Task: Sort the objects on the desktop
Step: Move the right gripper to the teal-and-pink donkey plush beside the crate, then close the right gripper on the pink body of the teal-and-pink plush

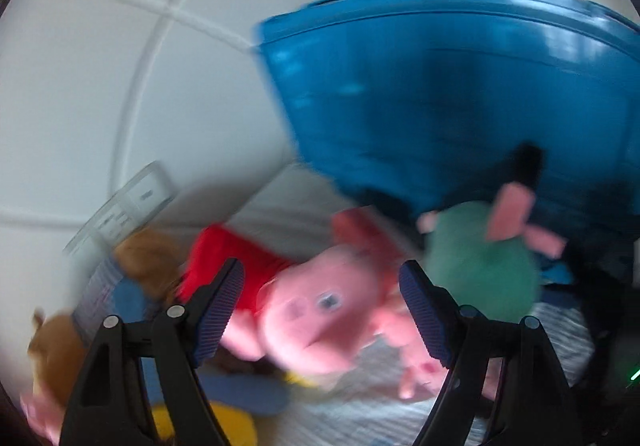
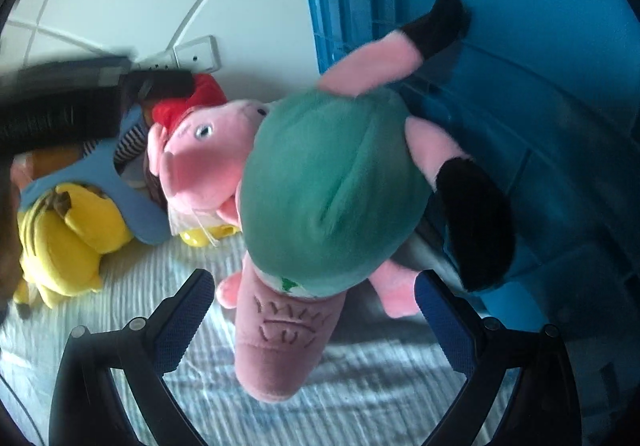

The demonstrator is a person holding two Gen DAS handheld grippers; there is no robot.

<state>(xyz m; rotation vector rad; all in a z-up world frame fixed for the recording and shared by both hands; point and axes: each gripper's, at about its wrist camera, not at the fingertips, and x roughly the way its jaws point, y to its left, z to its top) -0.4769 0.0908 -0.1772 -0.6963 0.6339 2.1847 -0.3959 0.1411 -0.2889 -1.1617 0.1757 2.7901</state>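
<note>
Each of the 2 wrist views looks forward along its own fingers, low and close over the striped white cloth (image 2: 360, 398). Both share the pink plush pig in red (image 1: 316, 310), the green-dressed plush pig (image 2: 332, 190) and the blue plastic crate (image 1: 460, 86).

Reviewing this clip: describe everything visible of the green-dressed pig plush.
The green-dressed pig plush is soft fabric: teal-green body, pink arms and legs, black feet, long pink snout with stitched features. It lies head toward the right gripper, on the striped cloth, feet against the blue crate, touching the red-dressed pig plush. Nothing grips it.
</note>
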